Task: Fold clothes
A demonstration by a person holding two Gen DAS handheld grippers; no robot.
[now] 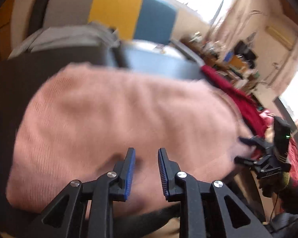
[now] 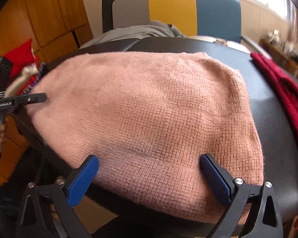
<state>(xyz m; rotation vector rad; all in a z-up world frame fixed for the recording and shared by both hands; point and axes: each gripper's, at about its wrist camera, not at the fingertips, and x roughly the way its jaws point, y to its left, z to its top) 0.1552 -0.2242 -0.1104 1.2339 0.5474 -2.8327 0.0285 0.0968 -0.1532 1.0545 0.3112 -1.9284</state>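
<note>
While the right tongs (image 2: 149, 176) gape wide over the pink sweater (image 2: 149, 119), the left tongs (image 1: 146, 170) stand narrowly apart, gripping nothing.

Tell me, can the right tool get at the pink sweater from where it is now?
Probably yes. The right tool is wide open with the pink sweater's near edge lying between its fingers, and nothing covers that edge.
</note>
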